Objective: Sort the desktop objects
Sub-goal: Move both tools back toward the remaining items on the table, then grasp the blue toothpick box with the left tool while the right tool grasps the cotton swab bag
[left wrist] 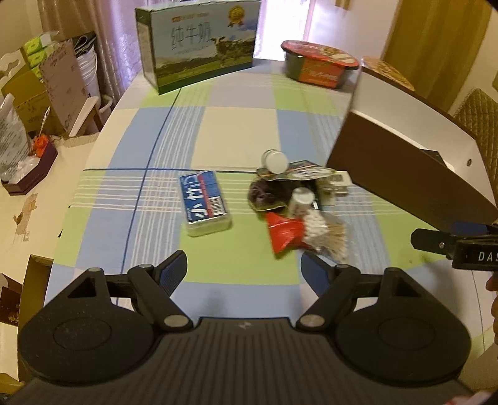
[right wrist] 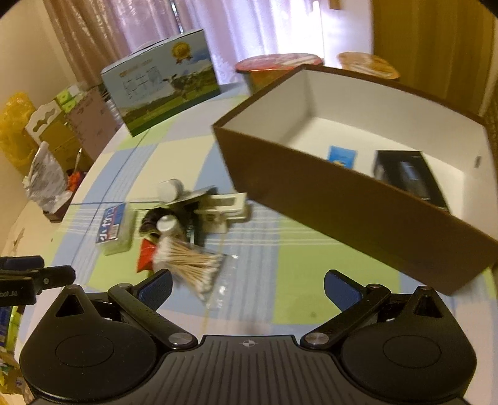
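While both grippers wait wide open, the little things lie in a pile.
The left gripper and right gripper hold nothing; cotton swabs sit beside the brown box.

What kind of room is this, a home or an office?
Most likely a home dining area: a table with a checked tablecloth, a carton of milk and an instant noodle bowl on it, curtains behind, and cardboard boxes stacked beside it.
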